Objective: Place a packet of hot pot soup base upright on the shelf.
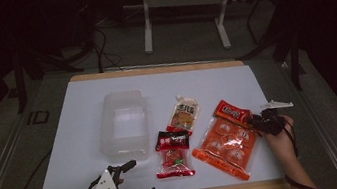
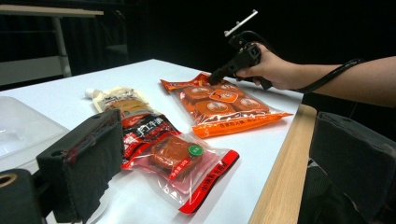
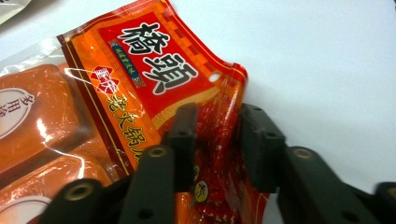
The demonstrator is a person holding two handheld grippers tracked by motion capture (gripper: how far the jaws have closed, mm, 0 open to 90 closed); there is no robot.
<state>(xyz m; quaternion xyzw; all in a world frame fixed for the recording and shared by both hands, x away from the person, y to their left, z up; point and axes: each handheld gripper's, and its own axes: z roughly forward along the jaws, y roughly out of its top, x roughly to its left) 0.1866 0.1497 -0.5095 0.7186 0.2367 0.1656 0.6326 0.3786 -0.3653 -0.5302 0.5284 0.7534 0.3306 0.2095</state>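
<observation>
Orange snack bag [image 1: 226, 143] corner sits between right tongs [image 3: 219, 140], crumpled.

Table [image 1: 79, 153] holds 1 tub [image 1: 123, 118], 3 packets [image 1: 225, 144].

Room: dim, dark surround | worktop [image 1: 87, 137]: brightly lit from above | orange packet [image 3: 154, 84]: film glare | near jaws: blurred

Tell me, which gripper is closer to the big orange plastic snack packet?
Right. The right gripper has its jaws around the top edge of the big orange plastic snack packet; the left gripper hovers open at the table's near edge, beyond the smaller red packet.
</observation>
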